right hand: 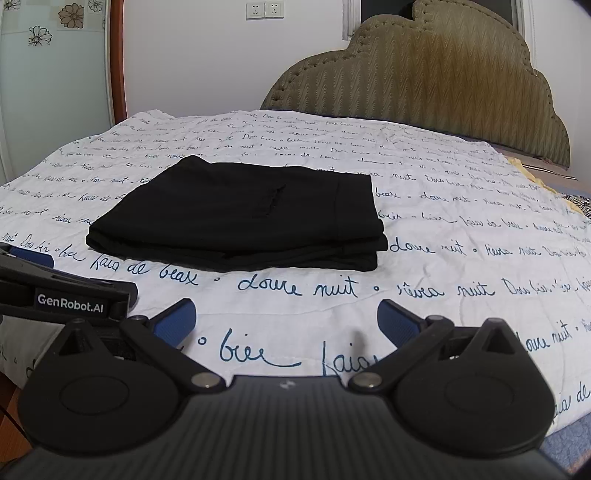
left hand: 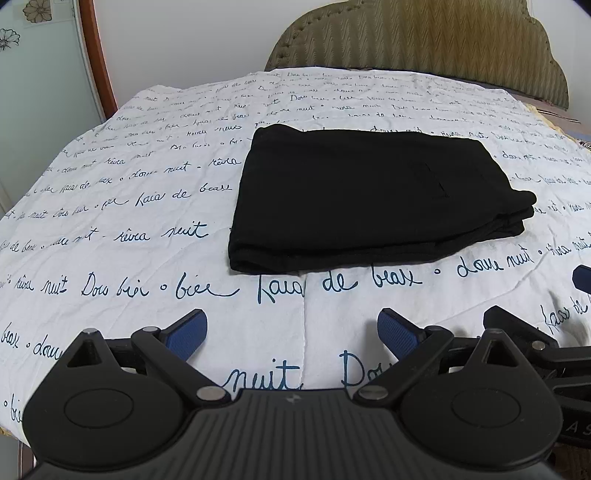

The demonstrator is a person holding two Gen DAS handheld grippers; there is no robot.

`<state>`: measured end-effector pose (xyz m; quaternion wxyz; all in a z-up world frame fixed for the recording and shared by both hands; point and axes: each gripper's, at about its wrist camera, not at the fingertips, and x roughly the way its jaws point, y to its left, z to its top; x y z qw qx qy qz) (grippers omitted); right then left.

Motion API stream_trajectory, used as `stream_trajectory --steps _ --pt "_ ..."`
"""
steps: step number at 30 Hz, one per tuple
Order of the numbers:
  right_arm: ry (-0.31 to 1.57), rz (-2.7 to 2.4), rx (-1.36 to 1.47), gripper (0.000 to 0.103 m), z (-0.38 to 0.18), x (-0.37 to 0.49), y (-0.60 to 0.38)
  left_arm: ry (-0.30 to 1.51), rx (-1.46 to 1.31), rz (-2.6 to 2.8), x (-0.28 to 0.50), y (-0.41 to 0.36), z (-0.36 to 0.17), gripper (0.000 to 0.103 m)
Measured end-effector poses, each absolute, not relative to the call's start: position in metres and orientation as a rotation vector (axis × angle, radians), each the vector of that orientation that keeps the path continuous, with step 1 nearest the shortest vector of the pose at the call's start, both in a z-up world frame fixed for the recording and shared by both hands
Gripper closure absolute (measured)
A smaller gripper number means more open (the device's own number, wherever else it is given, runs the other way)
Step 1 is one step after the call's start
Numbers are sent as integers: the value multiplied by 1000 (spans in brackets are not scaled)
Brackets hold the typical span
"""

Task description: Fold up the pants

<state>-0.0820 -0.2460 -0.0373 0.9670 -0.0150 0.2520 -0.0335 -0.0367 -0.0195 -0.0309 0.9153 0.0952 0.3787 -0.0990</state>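
Black pants [left hand: 362, 192] lie folded in a flat rectangular stack on the white bedspread [left hand: 110, 229]; they also show in the right wrist view [right hand: 243, 218]. My left gripper [left hand: 291, 332] is open and empty, hovering over the bedspread in front of the stack's near edge. My right gripper [right hand: 286, 321] is open and empty too, in front of the stack's near right part. The left gripper's body shows at the left edge of the right wrist view [right hand: 70, 291]. The right gripper's arm shows at the right edge of the left wrist view [left hand: 524, 332].
The bedspread [right hand: 443, 266] has blue handwritten script. A padded olive headboard [left hand: 424, 40] stands at the far end, also in the right wrist view [right hand: 424, 81]. A white wall with sockets [right hand: 264, 9] and a wood-framed glass door [right hand: 55, 74] are at back left.
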Motion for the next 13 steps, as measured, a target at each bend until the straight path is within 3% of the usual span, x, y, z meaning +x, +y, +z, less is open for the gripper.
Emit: stream_trajectory --steps 13 --pt "488 -69 -29 0 -37 -84 -247 691 261 -189 -43 -21 -27 4"
